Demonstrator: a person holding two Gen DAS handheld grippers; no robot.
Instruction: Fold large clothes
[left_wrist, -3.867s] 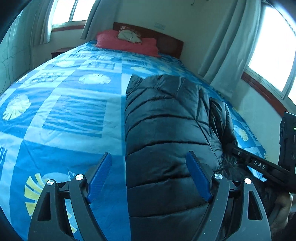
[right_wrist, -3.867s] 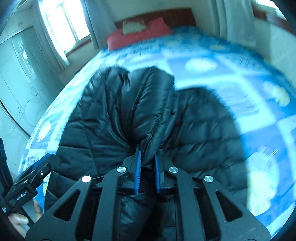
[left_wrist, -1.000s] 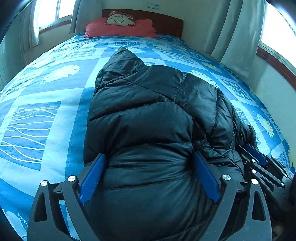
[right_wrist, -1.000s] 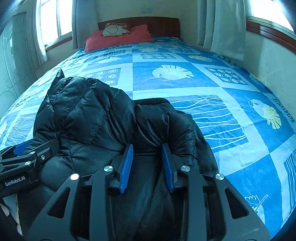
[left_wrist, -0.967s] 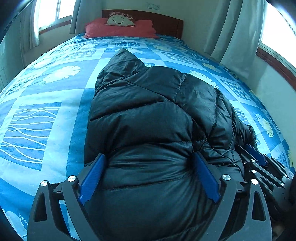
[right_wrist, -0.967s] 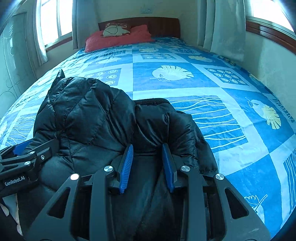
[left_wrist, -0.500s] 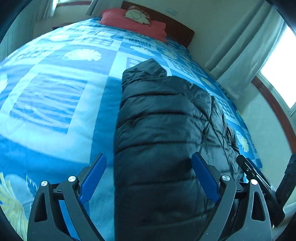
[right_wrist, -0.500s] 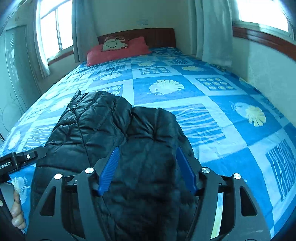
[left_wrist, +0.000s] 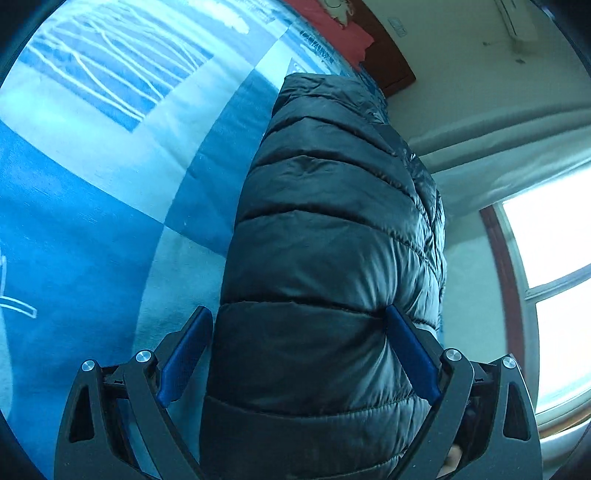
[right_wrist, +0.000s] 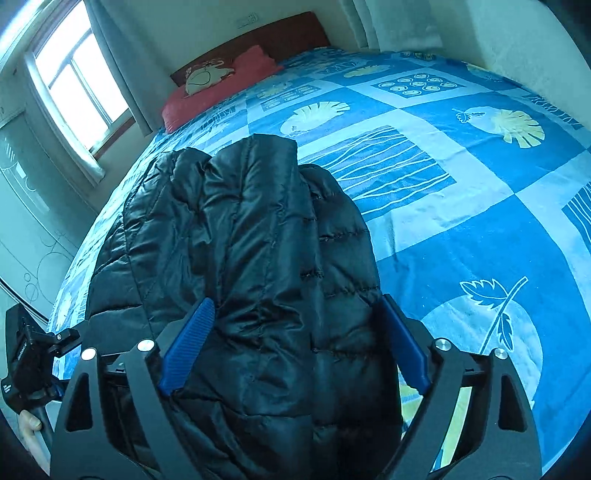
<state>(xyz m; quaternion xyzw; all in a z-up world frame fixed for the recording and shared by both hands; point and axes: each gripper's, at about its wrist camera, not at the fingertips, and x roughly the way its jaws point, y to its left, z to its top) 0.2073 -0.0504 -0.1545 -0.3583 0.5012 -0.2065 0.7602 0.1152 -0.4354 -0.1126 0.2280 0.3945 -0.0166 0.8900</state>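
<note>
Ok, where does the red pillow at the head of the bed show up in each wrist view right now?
Left wrist view: the red pillow is a sliver at the top edge, right of centre, beyond the far end of the black quilted puffer jacket.
Right wrist view: it lies upper left of centre, against the brown wooden headboard.
Shared landmark: the headboard, behind the pillow in both views.

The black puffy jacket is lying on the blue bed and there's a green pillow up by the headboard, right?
Almost. The pillow is red, not green, as the right wrist view shows. The rest holds: the black puffy jacket lies on the blue bed, and the pillow sits by the headboard.
</note>
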